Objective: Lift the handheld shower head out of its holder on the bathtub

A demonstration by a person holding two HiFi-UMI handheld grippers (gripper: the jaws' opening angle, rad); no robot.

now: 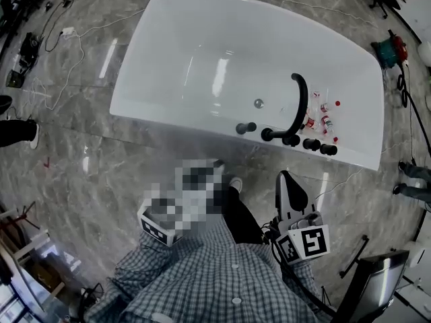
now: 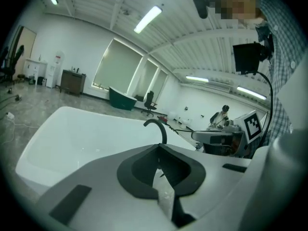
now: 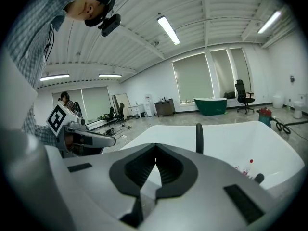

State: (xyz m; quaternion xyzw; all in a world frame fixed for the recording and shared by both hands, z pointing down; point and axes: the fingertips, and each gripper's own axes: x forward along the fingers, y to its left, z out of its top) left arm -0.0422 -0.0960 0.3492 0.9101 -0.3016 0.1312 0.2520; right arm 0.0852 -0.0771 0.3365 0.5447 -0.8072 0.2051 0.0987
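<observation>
Left gripper [image 2: 160, 148]: jaws clenched, pads meeting, nothing between them. Held level with the person's checked shirt [image 1: 222, 281], over the floor, short of the bathtub's near rim.

Right gripper [image 3: 155, 148]: jaws likewise closed together, empty. Held over the floor just short of the near rim, facing the row of black fittings, apart from all of them.

Bathtub [image 1: 175, 120]: white, freestanding on the grey marble floor [image 1: 87, 147].

Spout [image 1: 298, 103]: black, arched, rising from the near rim and curving over the basin.

Knobs [image 1: 311, 144]: black, set in a line along the near rim towards its right corner, beside the foot of the spout.

Handheld shower head [image 1: 246, 128]: taken to be the black piece at the left end of that row, seated on the near rim, clear of both grippers. Too small to be sure of its form.

Small bottles [image 1: 323, 116]: red-capped, lying inside the basin at its right end, behind the knobs.

Cables [image 1: 54, 59]: loose on the floor beyond the tub's left end.

Second tub [image 2: 120, 99]: dark green, by the far windows, with an office chair [image 2: 150, 100] beside it.
</observation>
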